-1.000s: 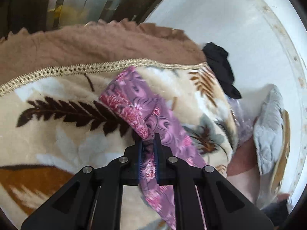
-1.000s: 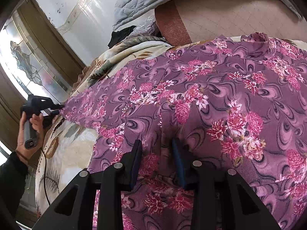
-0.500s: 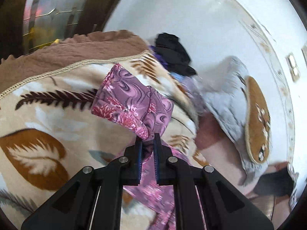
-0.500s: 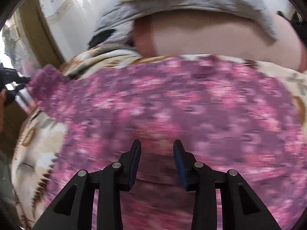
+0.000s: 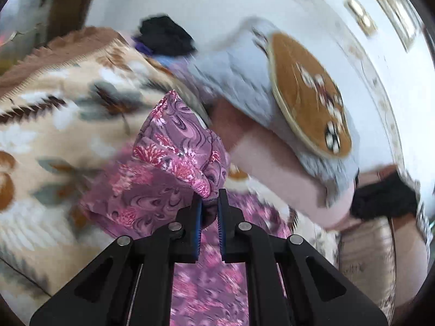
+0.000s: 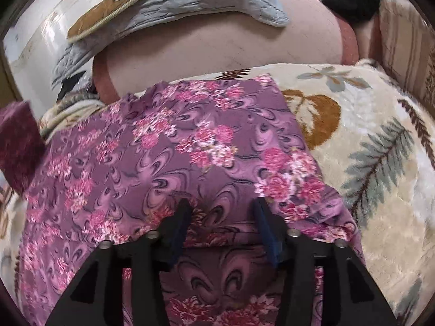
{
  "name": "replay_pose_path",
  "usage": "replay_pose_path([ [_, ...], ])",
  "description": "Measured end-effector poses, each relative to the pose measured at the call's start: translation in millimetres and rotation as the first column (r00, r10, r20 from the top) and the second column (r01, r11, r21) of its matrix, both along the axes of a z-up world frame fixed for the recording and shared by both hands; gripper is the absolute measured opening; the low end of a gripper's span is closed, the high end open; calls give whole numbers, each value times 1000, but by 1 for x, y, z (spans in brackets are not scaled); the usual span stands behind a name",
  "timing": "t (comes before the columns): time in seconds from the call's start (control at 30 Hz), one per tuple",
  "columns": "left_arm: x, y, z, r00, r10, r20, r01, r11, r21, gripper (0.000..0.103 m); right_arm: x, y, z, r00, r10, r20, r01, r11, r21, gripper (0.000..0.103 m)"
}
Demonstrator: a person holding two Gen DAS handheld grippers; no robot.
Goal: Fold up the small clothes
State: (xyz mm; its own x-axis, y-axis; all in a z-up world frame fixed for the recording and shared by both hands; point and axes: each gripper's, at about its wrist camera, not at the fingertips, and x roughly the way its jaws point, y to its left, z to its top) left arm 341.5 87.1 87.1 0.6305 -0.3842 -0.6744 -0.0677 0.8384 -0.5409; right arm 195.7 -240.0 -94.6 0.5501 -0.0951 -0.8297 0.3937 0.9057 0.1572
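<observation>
Left wrist view: left gripper (image 5: 209,203) pinches the floral garment's (image 6: 174,157) corner; right gripper (image 6: 221,212) hovers spread above it. Lay the corner squarely onto the blanket (image 6: 380,141), edges aligned.

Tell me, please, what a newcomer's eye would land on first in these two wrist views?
First the purple floral garment, spread over the cream leaf-patterned blanket and filling the right wrist view. Next the left gripper, shut on a bunched corner of that garment and holding it up above the blanket, while the right gripper stands open over the cloth. Behind lies a grey quilted cushion with a brown embroidered oval.
</observation>
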Motion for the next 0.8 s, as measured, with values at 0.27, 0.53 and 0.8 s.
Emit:
replay_pose_path([
  [0.27, -15, -97, -85, 973, -149, -174, 160, 986, 53, 8, 1, 5, -1, 1000, 22, 4, -22, 1000, -2, 65],
  [0.53, -39, -86, -111, 949, -205, -239, 210, 978, -3, 29, 3, 7, -2, 999, 36, -2, -36, 999, -7, 70],
  [0.8, -69, -4, -110, 981, -90, -170, 66, 988, -142, 44, 24, 40, 29, 993, 100, 62, -105, 991, 86, 71],
])
